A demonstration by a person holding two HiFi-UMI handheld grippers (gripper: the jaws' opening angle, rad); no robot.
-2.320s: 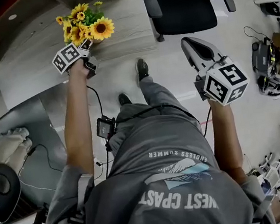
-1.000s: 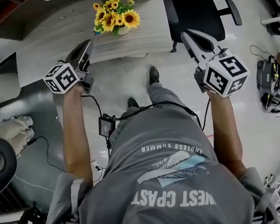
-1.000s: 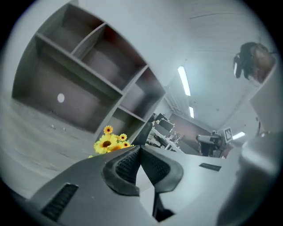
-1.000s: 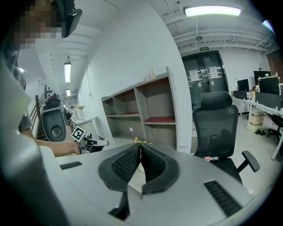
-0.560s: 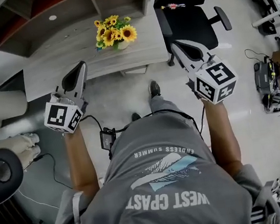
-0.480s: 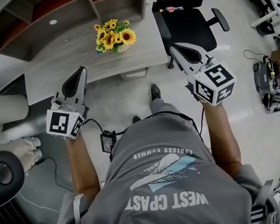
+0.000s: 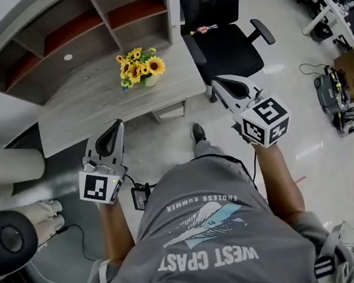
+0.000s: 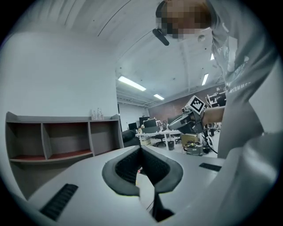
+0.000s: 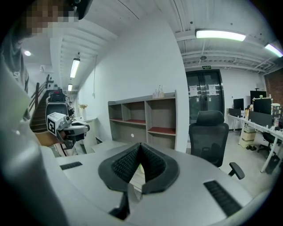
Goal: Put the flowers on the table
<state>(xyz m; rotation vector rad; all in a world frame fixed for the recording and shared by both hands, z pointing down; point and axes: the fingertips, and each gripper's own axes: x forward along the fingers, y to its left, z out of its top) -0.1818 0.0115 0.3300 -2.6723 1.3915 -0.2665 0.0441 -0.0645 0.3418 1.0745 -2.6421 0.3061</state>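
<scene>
A bunch of yellow sunflowers in a small pale pot (image 7: 138, 68) stands upright on the grey wooden table (image 7: 81, 112), near its far edge, with nothing touching it. My left gripper (image 7: 117, 122) hangs over the floor in front of the table, well short of the flowers. Its jaws are shut with nothing held; in the left gripper view they (image 8: 140, 148) meet at the tips. My right gripper (image 7: 215, 82) is held off the table's right corner, beside the chair. It is also shut and empty, as the right gripper view (image 9: 140, 145) shows.
A black office chair (image 7: 220, 33) stands right of the table. Behind the table is a grey shelf unit with red shelves (image 7: 82, 26). A white column base (image 7: 10, 164) and a round black object (image 7: 4, 240) lie at left; cabled gear (image 7: 332, 93) sits on the floor at right.
The left gripper was at the flowers, then drew back, rose and rolled over. Both grippers and the person have backed away from the table. The flowers stay where they stand.
</scene>
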